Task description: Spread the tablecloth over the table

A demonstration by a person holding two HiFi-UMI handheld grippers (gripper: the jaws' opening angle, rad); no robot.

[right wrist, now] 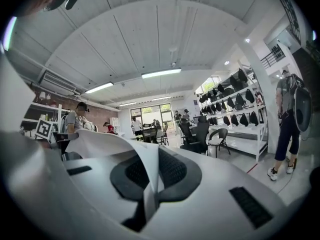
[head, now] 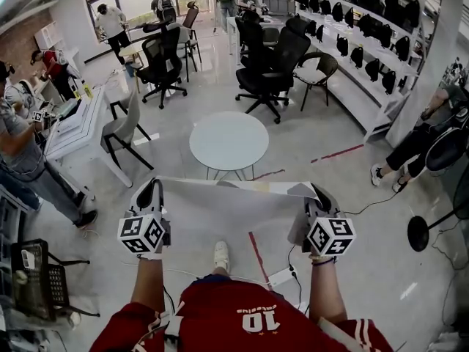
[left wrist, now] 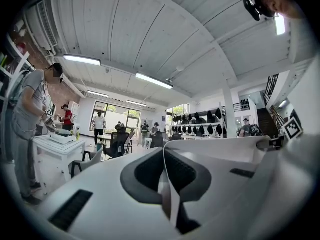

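A: How is the tablecloth [head: 227, 205] expected to handle?

B: It is judged light, thin and limp. It is held stretched in the air, short of the round tabletop [head: 229, 141], and a sag would be expected as soon as tension is lost. One end of its upper edge is pinched by the left hand-held gripper [head: 151, 189], whose jaws are closed flat on the fabric. The other end is clamped the same way in the right hand-held gripper [head: 319, 195], where a fold of cloth is seen between the pads.

A: Should the hold be changed?

B: Probably not. With both ends taken, the free part can be cast forward over the top. A slip is thought possible, since little fabric is gripped.

A: And the room?

B: Open floor is left on the near side of the tabletop. A grey chair [head: 124, 127] is set near its left, and black office chairs [head: 272, 64] stand well beyond. A power strip [head: 281, 276] lies on the floor by the feet and should be avoided. No corners are offered by the round rim, so the overhang must be evened by eye.
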